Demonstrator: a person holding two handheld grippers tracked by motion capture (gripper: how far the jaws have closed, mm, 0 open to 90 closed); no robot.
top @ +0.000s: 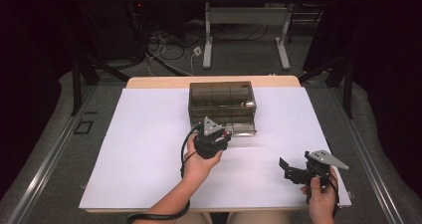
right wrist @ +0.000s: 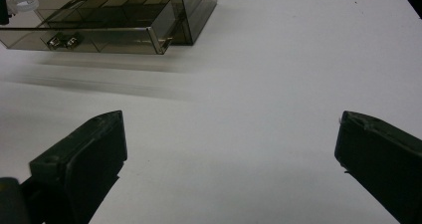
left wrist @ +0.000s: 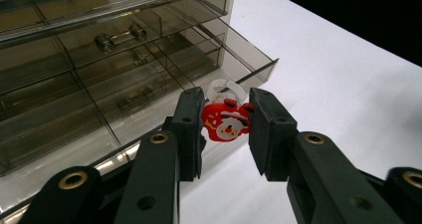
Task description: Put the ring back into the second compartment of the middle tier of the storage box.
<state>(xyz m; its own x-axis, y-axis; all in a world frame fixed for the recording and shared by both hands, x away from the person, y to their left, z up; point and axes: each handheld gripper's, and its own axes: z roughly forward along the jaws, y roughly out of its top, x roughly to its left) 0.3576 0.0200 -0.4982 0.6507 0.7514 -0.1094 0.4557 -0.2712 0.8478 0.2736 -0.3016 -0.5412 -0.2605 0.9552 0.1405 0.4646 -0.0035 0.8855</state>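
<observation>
Two handheld grippers are counted: the left gripper and the right gripper, each borne by one of two hands. One smoky transparent drawer organizer is counted on one white table sheet, with one drawer pulled out and two metal drawer handles made out in the left gripper view. One red cartoon-faced ring with a clear band is counted between the left gripper's jaws, and one table frame is counted in the background.
</observation>
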